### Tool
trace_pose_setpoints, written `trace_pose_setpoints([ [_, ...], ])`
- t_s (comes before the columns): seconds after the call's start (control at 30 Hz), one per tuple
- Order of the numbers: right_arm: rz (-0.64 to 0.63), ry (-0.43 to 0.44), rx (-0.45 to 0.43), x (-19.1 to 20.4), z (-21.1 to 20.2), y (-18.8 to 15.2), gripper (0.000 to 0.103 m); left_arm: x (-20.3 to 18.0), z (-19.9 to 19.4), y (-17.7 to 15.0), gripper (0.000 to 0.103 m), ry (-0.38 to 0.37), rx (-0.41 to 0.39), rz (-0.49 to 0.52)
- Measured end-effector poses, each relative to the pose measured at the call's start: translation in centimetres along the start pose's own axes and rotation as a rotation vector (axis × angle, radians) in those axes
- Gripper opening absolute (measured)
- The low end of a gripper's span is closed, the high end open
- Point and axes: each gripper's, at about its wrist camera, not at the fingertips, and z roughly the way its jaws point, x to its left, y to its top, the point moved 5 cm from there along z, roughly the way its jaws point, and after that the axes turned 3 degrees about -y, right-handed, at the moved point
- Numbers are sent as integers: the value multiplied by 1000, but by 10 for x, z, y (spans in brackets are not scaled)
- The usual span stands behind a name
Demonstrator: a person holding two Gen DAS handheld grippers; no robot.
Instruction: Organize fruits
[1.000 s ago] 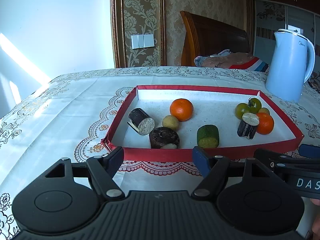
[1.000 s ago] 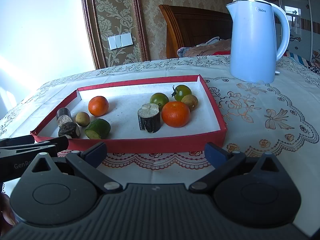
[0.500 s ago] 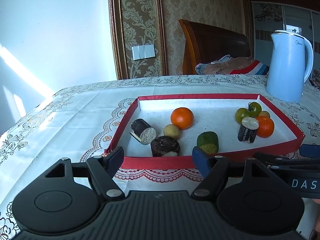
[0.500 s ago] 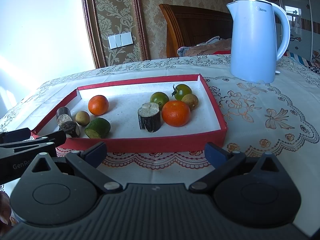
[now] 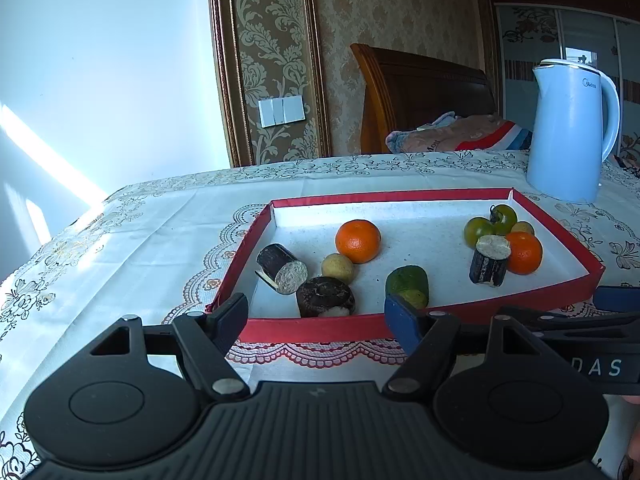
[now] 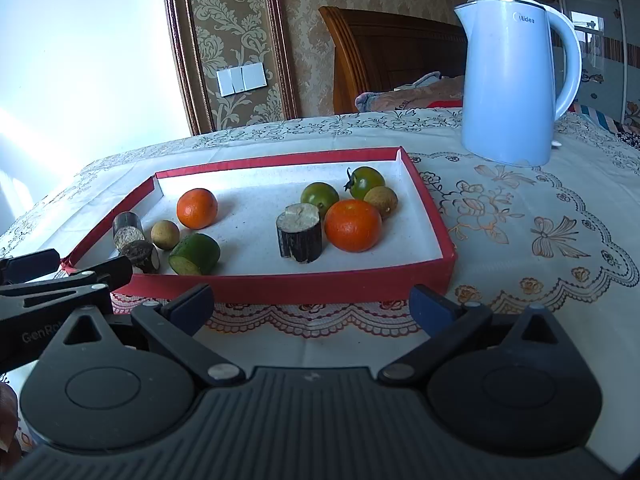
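Pale blue kettle point(image 6: 516, 80) stands far right on my lace-patterned tablecloth point(image 6: 520, 232). Beyond table: wooden headboard point(image 5: 420, 96), folded striped blanket point(image 5: 460, 136). White wall switches point(image 5: 281, 111) on damask wallpaper panel point(image 5: 264, 40), far left.

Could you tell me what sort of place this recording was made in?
Probably a bedroom at home: a wooden headboard with bedding behind the table, patterned wallpaper, and an electric kettle on the embroidered tablecloth.
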Motion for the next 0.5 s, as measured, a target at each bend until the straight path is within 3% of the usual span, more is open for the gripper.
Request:
trace_pose_setpoints([
  [0.5, 0, 1, 1, -1, 1, 0, 103, -1, -2, 0, 75, -2, -7, 3],
])
